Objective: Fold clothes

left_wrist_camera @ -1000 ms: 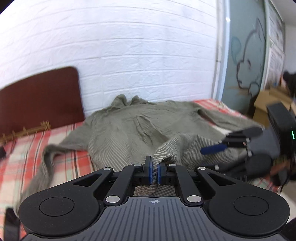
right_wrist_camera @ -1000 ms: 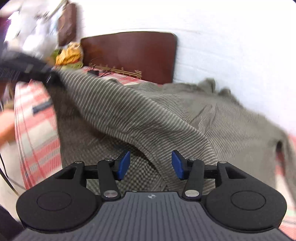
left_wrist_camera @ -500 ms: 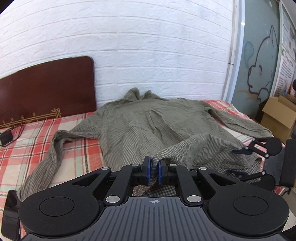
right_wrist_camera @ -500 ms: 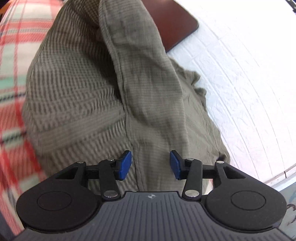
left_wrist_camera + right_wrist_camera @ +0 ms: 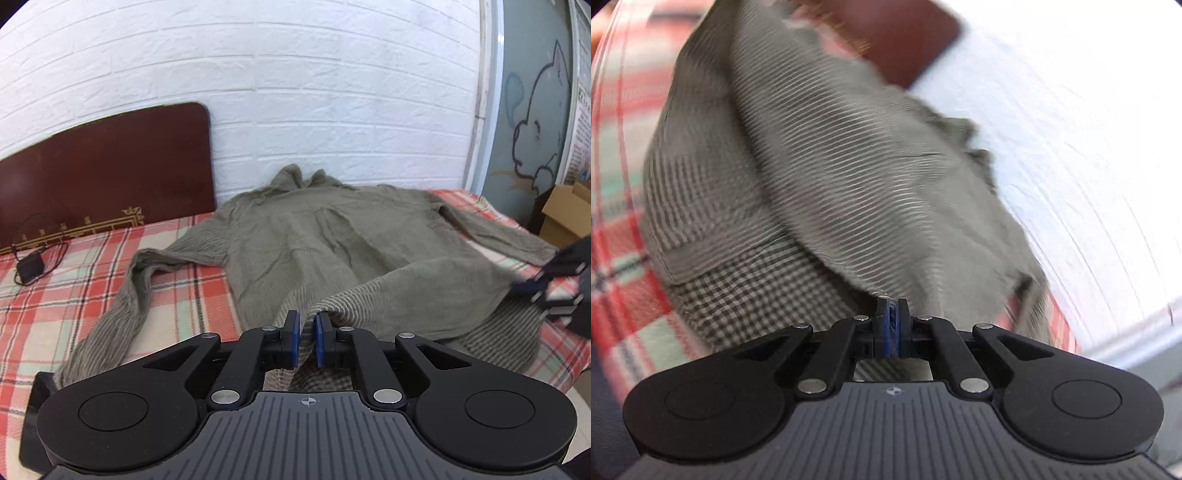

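A grey-green striped shirt (image 5: 332, 236) lies spread on the plaid bed (image 5: 74, 280), collar toward the white wall, its lower hem lifted and turned back toward me. My left gripper (image 5: 306, 341) sits at that hem. Its jaws are opening, with a fold of the fabric still standing loosely in the narrow gap between the blue pads (image 5: 292, 343). In the right wrist view the shirt (image 5: 849, 177) rises from my right gripper (image 5: 892, 325), which is shut on the hem's edge. That right gripper (image 5: 546, 291) also shows blurred at the shirt's right side.
A dark wooden headboard (image 5: 103, 173) stands at the back left, with a black charger and cable (image 5: 31, 267) lying on the bed before it. A cardboard box (image 5: 569, 206) and a door with a cartoon drawing (image 5: 535, 110) are at the right.
My left gripper's pads have parted from a tight pinch on the hem. The right gripper rolled, moved along the hem and closed from wide open onto its edge.
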A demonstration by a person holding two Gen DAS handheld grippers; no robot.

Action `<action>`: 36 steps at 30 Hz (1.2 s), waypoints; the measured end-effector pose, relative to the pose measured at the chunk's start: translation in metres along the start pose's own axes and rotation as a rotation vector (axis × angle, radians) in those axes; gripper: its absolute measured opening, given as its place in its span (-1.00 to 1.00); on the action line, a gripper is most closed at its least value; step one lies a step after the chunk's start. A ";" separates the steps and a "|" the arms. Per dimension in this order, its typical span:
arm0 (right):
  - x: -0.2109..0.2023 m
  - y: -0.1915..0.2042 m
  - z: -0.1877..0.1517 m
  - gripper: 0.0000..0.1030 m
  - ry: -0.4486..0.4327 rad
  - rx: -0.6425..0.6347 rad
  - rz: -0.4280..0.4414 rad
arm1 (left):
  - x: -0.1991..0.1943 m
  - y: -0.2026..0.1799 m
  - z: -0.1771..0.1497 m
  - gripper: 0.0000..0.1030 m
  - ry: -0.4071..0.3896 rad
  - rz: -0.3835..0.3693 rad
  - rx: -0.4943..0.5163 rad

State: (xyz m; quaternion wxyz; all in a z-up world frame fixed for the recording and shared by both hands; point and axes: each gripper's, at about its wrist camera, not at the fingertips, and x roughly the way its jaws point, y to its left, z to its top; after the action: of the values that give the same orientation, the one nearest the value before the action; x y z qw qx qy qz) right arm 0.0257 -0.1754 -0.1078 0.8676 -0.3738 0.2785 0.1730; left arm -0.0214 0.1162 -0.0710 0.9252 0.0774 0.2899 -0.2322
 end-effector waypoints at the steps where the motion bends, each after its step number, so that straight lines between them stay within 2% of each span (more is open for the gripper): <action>1: -0.013 -0.010 -0.003 -0.95 -0.009 0.040 -0.006 | 0.000 0.001 -0.003 -0.62 0.012 0.007 0.005; 4: -0.045 -0.032 -0.015 -0.95 -0.042 0.139 0.013 | -0.001 -0.001 -0.018 -0.55 0.053 0.000 0.008; 7: -0.066 -0.029 -0.030 -0.95 -0.042 0.193 0.048 | -0.002 -0.007 -0.039 -0.50 0.098 -0.011 0.011; 12: -0.058 -0.009 -0.045 -0.95 0.016 0.213 0.154 | 0.000 -0.013 -0.079 -0.48 0.197 -0.018 -0.029; 17: -0.054 0.014 -0.067 -0.95 0.063 0.251 0.218 | 0.001 -0.014 -0.105 -0.41 0.268 0.014 -0.039; 19: -0.070 0.014 -0.082 -0.93 0.039 0.282 0.204 | -0.001 -0.016 -0.106 -0.29 0.257 0.051 -0.017; 21: -0.072 0.010 -0.086 -0.92 0.032 0.322 0.143 | 0.000 -0.019 -0.102 0.00 0.226 0.103 0.034; 23: -0.073 -0.001 -0.092 -0.88 0.031 0.367 0.070 | 0.005 -0.022 -0.096 0.02 0.204 0.140 0.092; 25: -0.071 -0.008 -0.098 -0.60 0.037 0.397 -0.004 | 0.014 -0.024 -0.092 0.09 0.196 0.161 0.135; 26: -0.068 -0.010 -0.102 -0.35 0.043 0.406 -0.040 | 0.019 -0.024 -0.090 0.13 0.196 0.176 0.155; 28: -0.059 -0.010 -0.106 -0.28 0.066 0.405 -0.092 | 0.028 -0.025 -0.090 0.13 0.207 0.191 0.181; 30: -0.050 -0.010 -0.107 -0.29 0.090 0.383 -0.122 | 0.035 -0.023 -0.088 0.13 0.211 0.182 0.174; 36: -0.033 -0.009 -0.105 -0.29 0.094 0.365 -0.098 | 0.035 -0.014 -0.078 0.13 0.171 0.099 0.060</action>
State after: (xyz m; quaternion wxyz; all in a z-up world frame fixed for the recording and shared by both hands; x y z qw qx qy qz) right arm -0.0324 -0.2624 -0.1417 0.9144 -0.2312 0.3271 0.0595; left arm -0.0422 0.1118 -0.1555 0.9047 0.1386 0.3565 -0.1874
